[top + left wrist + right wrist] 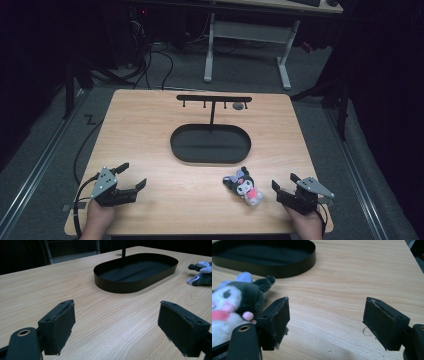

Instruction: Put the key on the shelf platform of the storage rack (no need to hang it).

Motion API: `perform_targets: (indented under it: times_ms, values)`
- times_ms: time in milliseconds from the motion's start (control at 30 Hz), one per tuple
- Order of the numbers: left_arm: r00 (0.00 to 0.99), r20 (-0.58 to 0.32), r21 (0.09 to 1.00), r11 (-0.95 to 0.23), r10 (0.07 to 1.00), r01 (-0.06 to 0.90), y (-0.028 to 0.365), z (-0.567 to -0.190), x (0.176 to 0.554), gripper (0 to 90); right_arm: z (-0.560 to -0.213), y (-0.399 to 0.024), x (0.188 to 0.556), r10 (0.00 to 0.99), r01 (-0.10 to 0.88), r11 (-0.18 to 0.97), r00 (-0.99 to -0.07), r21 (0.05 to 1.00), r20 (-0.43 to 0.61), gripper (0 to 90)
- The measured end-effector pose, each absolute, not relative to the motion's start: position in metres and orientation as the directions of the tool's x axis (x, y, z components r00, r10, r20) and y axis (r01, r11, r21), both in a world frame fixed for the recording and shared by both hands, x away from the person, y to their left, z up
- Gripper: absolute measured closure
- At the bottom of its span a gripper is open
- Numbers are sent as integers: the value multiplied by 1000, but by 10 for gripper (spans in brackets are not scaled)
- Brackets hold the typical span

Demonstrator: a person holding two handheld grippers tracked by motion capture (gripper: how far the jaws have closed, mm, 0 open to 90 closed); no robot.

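Plush toy (243, 186), dark grey with a white face, a lilac bow and pink at its front, lies on its side on the wooden worktop (150, 130), near the front edge and just left of the right hand-held gripper (283, 182). The right gripper view shows its pink cheek and mouth close beside the left jaw, not between the jaws, which stand wide apart. Behind it sits an oval black tray (210, 143) with a T-shaped hook stand (214, 99) rising from its far side. The left hand-held gripper (134, 175), also spread open, rests well apart at the front left; its view catches the toy's white loop (197, 273) at the right edge.
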State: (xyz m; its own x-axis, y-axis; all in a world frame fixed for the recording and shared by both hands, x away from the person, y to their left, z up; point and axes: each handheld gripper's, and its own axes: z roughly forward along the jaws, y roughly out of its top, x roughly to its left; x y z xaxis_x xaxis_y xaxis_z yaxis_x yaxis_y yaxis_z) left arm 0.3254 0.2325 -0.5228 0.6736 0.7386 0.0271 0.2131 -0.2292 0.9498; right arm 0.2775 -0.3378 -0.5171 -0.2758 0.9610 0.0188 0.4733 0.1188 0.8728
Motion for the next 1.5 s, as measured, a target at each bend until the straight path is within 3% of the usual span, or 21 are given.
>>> perform_targets:
  times_ms: [367,733,1300,1500]
  values:
    - [677,36,946,-243,736,215,231,-525,325,149,-512,-340,280,975,492,99,-221,865,14,154]
    - [682,32,947,-241,731,213,229,-524,326,150,-516,-330,284,986,524,143,-145,840,-77,141]
    - [706,58,942,-273,706,195,226,-522,327,151,-503,-332,282,969,565,128,-245,815,17,140]
    - [717,55,948,-262,694,181,226,-520,326,151,-495,-327,277,960,586,183,-280,790,-15,138]
